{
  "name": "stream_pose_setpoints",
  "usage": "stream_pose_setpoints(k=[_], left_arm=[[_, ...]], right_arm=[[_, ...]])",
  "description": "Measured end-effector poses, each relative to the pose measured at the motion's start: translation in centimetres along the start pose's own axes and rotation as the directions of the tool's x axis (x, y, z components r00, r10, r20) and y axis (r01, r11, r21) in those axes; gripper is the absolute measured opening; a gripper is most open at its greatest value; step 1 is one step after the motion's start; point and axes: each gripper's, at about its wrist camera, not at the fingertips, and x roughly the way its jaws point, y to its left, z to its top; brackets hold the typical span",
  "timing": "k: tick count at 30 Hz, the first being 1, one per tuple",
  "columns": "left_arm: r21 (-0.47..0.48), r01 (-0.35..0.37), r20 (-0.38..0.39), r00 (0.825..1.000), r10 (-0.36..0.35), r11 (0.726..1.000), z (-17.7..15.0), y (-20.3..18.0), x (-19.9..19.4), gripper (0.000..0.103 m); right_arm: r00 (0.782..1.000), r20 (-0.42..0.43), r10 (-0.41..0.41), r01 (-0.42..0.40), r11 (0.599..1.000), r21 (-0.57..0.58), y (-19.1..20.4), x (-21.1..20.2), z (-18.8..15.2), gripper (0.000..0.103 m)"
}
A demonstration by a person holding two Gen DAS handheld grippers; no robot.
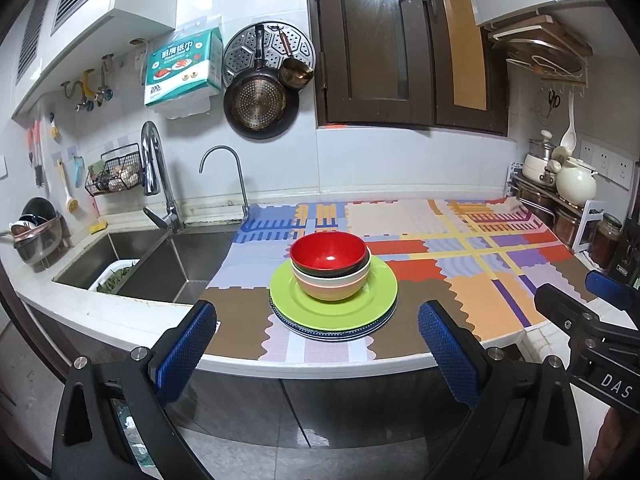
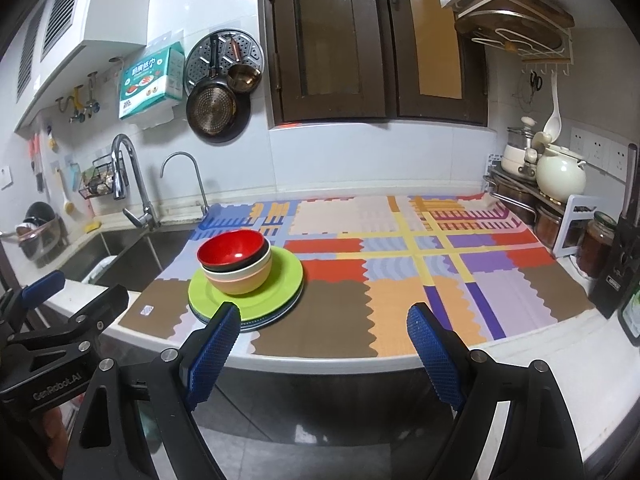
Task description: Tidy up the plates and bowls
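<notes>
A stack of bowls, red bowl (image 1: 328, 250) on top, a black one and a tan one (image 1: 330, 286) under it, stands on a green plate (image 1: 334, 308) that tops a pile of darker plates. The pile rests on a colourful patterned mat (image 1: 480, 264) near the counter's front edge. My left gripper (image 1: 316, 320) is open, short of the counter, with the pile straight ahead between its blue pads. In the right wrist view the same red bowl (image 2: 232, 250) and green plate (image 2: 246, 292) lie ahead to the left. My right gripper (image 2: 324, 322) is open and empty, in front of the mat's brown and orange patches.
A steel sink (image 1: 160, 264) with a tall tap (image 1: 154, 172) lies left of the mat. A rack with pots, a cream kettle (image 2: 560, 174) and jars (image 2: 598, 246) fills the right end of the counter. Pans hang on the tiled wall. My right gripper shows at the left wrist view's right edge (image 1: 592, 312).
</notes>
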Motion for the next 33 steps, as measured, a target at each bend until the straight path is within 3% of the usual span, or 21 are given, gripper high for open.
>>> stream_pose_setpoints(k=[33], left_arm=[[-0.010, -0.008, 0.000, 1.000, 0.008, 1.000, -0.15, 0.50, -0.55, 0.103]], right_arm=[[1.000, -0.003, 0.008, -0.008, 1.000, -0.017, 0.13, -0.40, 0.00, 0.086]])
